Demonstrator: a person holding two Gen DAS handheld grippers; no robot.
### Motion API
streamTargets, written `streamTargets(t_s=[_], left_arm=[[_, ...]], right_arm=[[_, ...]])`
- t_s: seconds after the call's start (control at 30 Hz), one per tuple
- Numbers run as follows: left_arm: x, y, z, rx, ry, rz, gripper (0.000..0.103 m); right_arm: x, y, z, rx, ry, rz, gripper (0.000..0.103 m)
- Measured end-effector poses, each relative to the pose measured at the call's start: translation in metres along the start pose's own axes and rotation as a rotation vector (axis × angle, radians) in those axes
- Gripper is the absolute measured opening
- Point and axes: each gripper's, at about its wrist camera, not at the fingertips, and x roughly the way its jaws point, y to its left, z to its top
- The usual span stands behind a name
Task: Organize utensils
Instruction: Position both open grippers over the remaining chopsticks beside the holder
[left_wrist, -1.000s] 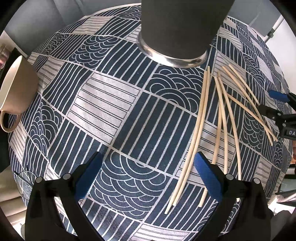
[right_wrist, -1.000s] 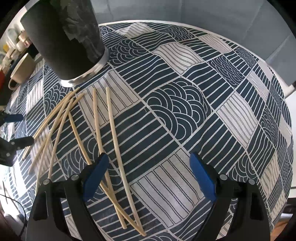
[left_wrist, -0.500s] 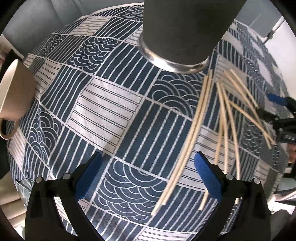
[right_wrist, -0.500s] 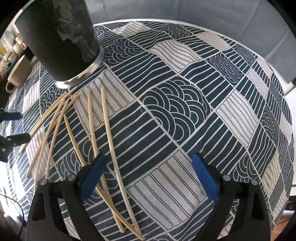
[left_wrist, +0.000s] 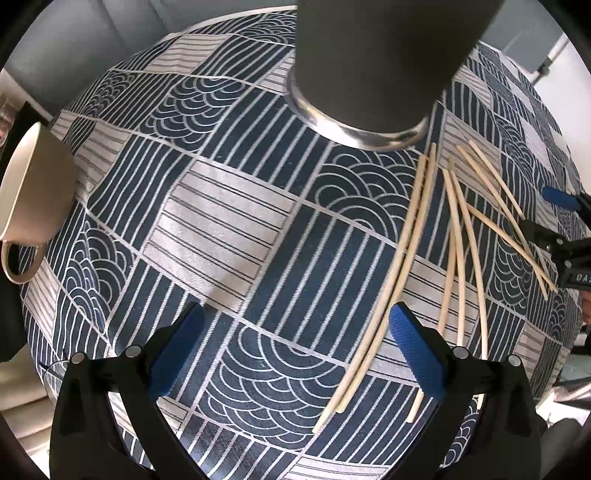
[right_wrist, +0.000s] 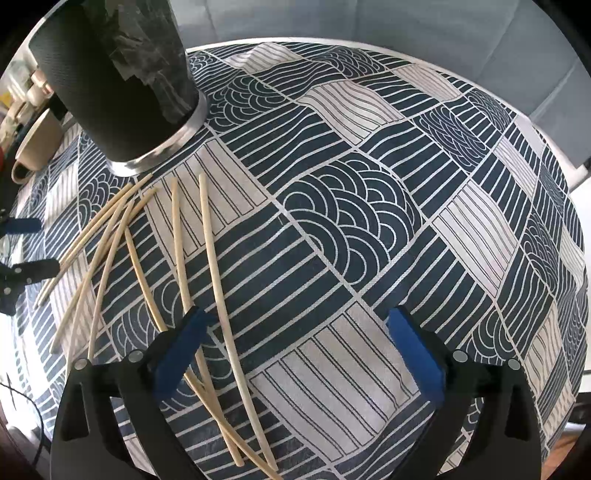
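Several pale wooden chopsticks (left_wrist: 402, 258) lie fanned on the patterned tablecloth, right of centre in the left wrist view and at the left in the right wrist view (right_wrist: 218, 273). A tall dark holder (left_wrist: 373, 62) with a metal base ring stands just beyond them; it also shows in the right wrist view (right_wrist: 122, 81). My left gripper (left_wrist: 295, 354) is open and empty, its right finger beside the nearest pair of chopsticks. My right gripper (right_wrist: 295, 354) is open and empty, its left finger over the chopsticks' near ends.
A beige mug (left_wrist: 33, 192) sits at the table's left edge, also seen in the right wrist view (right_wrist: 35, 147). The round table's rim (right_wrist: 332, 40) curves along the back, with a grey wall behind.
My left gripper has shifted right, nearer the chopsticks. My right gripper has edged left over the chopsticks. Both stay open.
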Motion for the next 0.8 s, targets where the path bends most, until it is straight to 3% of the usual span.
streamTargets(t_s=[0.13, 0.33, 0.57, 0.8], left_arm=[[0.004, -0.024, -0.004, 0.054, -0.01, 0.059, 0.099], [0.009, -0.016, 0.006, -0.038, 0.028, 0.038, 0.098], [0.01, -0.016, 0.008, -0.038, 0.031, 0.025, 0.097], [0.0, 0.02, 0.001, -0.085, 0.016, 0.014, 0.097]], right_arm=[[0.001, -0.001, 0.001, 0.0, -0.006, 0.0, 0.095], [-0.001, -0.001, -0.002, -0.004, -0.012, 0.002, 0.095], [-0.002, -0.001, -0.003, -0.008, -0.015, 0.005, 0.096], [-0.002, -0.001, -0.004, -0.01, -0.025, 0.006, 0.096]])
